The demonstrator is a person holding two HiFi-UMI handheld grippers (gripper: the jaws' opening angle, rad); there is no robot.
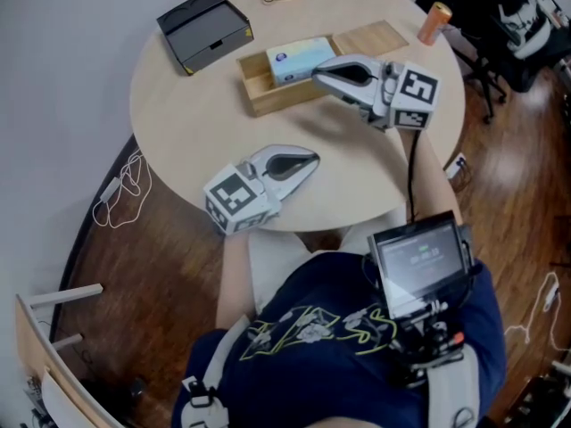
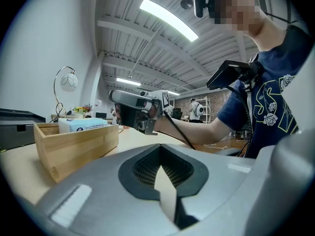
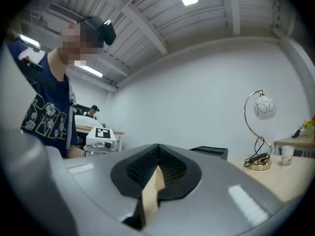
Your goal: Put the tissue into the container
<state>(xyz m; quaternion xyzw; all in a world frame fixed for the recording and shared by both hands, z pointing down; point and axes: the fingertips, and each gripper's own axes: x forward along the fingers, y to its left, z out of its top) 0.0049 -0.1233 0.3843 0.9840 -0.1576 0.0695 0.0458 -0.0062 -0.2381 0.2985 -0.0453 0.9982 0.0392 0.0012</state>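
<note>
Where the round table curves off to the left, a black box sits near its far edge. Closer to the person, the left gripper lies low over the front of the table and points toward the right. Its jaws are pressed together with nothing between them. Beyond it, near the middle of the table, stands the wooden container, a long open tray set at a slant. The tissue pack, pale blue and white, lies inside it, with a bare strip of tray floor at its left end. The right gripper hangs over the right part of the tray, its tip just beside the right end of the pack. In the left gripper view it is raised clear of the tray rim. Its jaws are closed tight and hold nothing. A flat wooden board lies on the table at the tray's right end, and an orange can stands near the table's right edge
</note>
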